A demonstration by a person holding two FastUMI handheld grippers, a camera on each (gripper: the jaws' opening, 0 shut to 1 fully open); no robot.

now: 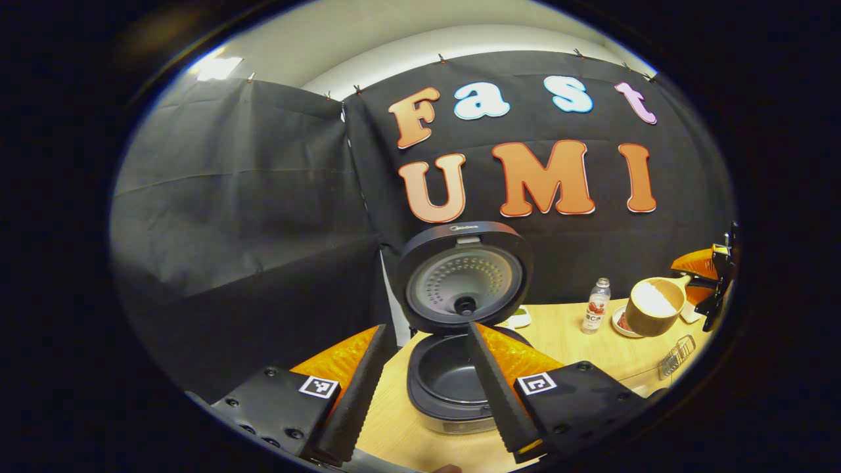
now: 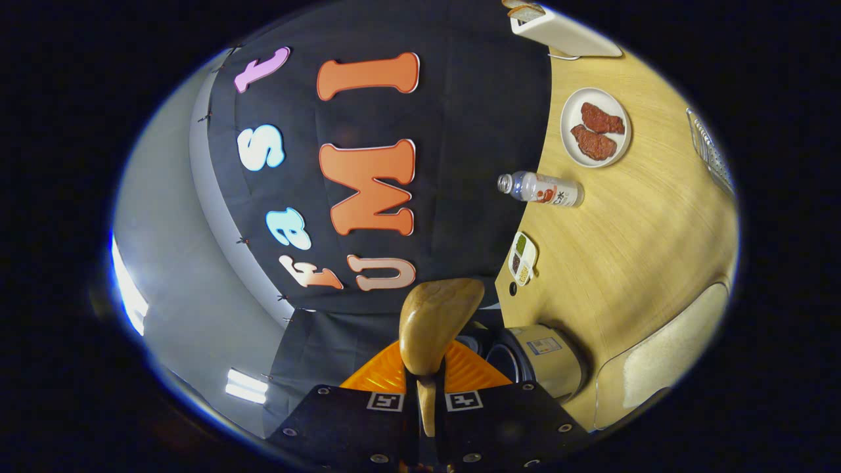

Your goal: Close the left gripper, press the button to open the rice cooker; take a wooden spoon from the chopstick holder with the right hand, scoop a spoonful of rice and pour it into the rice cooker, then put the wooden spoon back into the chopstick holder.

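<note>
The rice cooker (image 1: 453, 387) stands open on the wooden table, its lid (image 1: 463, 276) raised upright and the dark inner pot bare. My left gripper (image 1: 430, 332) is open just in front of it, holding nothing, its fingers spread either side of the pot. My right gripper (image 2: 432, 381) is shut on the handle of the wooden spoon (image 2: 437, 322), whose rounded back faces its camera, and that view is rolled sideways. In the left gripper view, the right gripper (image 1: 713, 289) is far right and the spoon (image 1: 654, 305) shows white rice in its hollow. The cooker (image 2: 539, 358) lies below the spoon.
On the table stand a small bottle (image 1: 596, 305), a plate of meat (image 2: 594, 128), a little divided dish (image 2: 522, 257) and a wire rack (image 1: 677, 355). A toaster with bread (image 2: 565, 33) sits at the far end. A pale rounded container (image 2: 663, 368) is beside the cooker.
</note>
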